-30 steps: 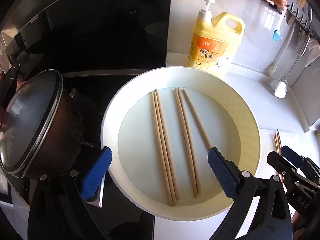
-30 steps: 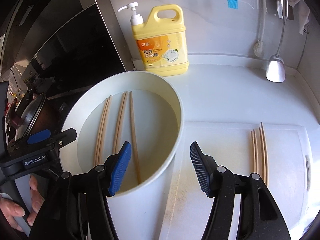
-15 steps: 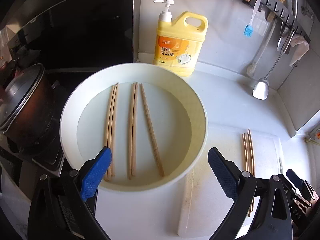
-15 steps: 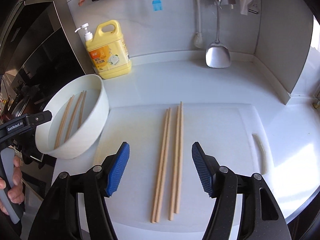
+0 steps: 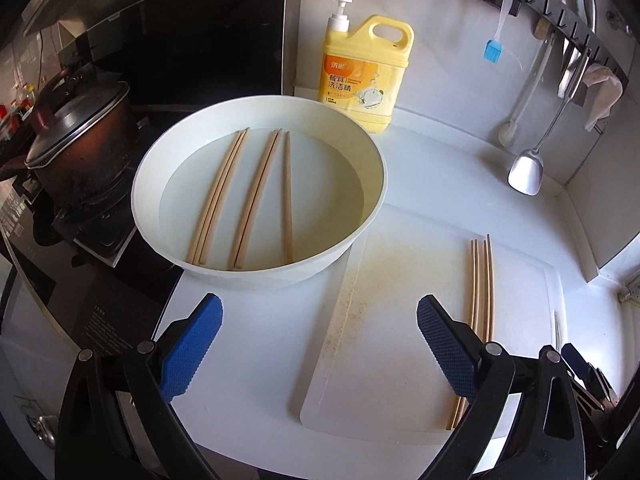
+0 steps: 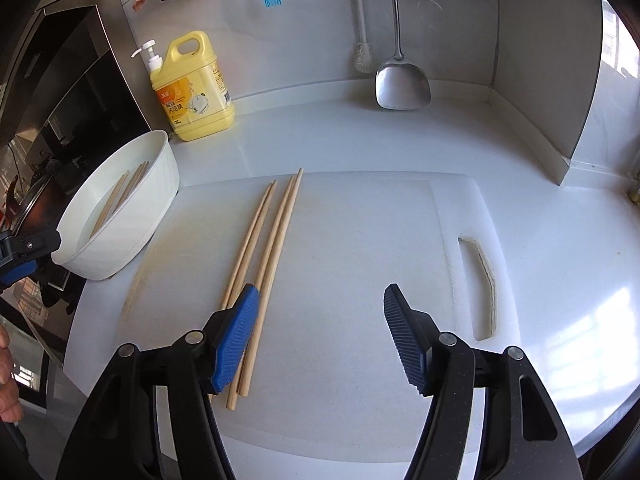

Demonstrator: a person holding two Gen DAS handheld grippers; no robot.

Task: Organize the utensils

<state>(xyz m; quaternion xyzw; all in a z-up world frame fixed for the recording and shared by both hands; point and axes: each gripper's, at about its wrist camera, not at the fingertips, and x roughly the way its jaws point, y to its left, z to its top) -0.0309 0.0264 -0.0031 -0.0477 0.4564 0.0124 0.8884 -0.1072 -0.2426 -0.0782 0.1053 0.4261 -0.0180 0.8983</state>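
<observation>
Right gripper [image 6: 318,336] shifted right of chopsticks [image 6: 264,256].

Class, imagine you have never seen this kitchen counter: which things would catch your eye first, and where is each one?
The white basin stands at the counter's left beside the stove, with five chopsticks lying in it. To its right, four more chopsticks lie side by side on the white cutting board. The yellow dish soap bottle stands against the back wall behind the basin.
</observation>
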